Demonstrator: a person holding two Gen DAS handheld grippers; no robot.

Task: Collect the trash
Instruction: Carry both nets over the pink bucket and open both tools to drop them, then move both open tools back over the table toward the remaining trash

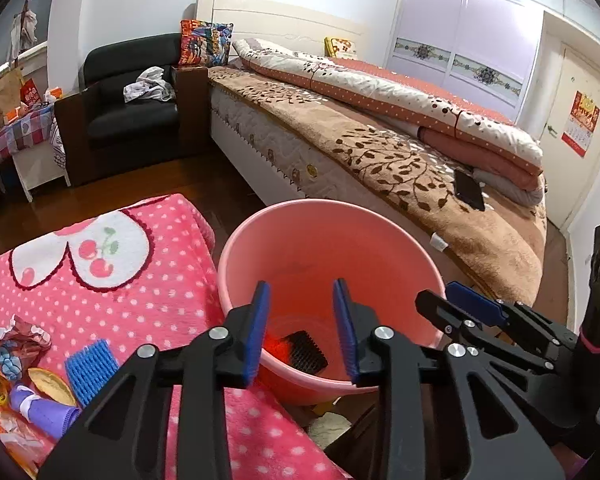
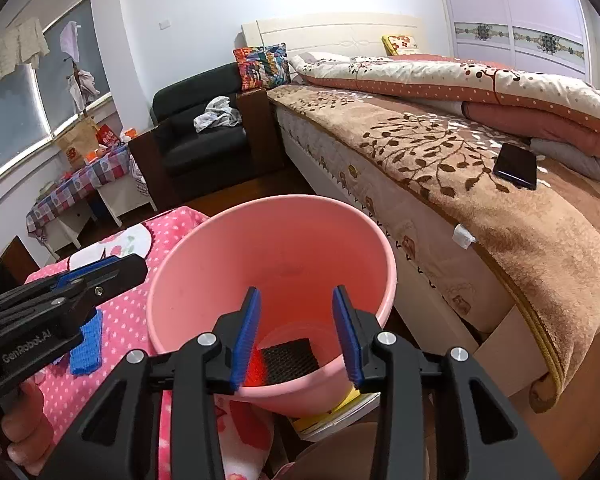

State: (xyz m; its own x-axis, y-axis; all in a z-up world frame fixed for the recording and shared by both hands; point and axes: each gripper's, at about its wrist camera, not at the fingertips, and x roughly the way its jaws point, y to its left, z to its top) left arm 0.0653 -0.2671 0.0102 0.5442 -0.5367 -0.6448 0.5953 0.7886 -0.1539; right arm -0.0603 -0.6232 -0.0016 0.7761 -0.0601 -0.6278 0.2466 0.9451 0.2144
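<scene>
- Two grippers in play, and both of your wrist views look into the same pink bucket [image 1: 324,248]; its base and lower outer wall are cut off behind the fingers in both views.
- Bed [image 1: 380,148] behind the bucket: its far end runs out of the right wrist view. A dark phone [image 2: 516,166] lies flat on the brown leaf blanket.
- Pink polka-dot blanket [image 1: 140,292] sits left of the bucket, touching its wall; what it covers is hidden.
- Your left gripper [image 1: 302,330] hangs over the bucket's near rim, jaws moderately wide, nothing between the blue pads.
- Your right gripper [image 2: 294,336] hangs over the same rim, jaws likewise parted and empty. In the left wrist view you see it only side-on at the right edge, so its opening cannot be read there.
- Trash in the bucket: a black ribbed piece [image 2: 288,358] lies on the bottom beside a bright red-orange piece [image 2: 254,368]; the red one is half masked by a finger and its shape is hard to make out.
- Trash on the blanket, lower left of the left wrist view: a blue foam net [image 1: 86,368], a crumpled wrapper [image 1: 18,340], a purple tube [image 1: 44,408] and a tan oval piece [image 1: 52,386]. They crowd together, and the frame edge clips further yellow and orange scraps.
- Something yellow and white under the bucket's near side is too hidden to identify.
</scene>
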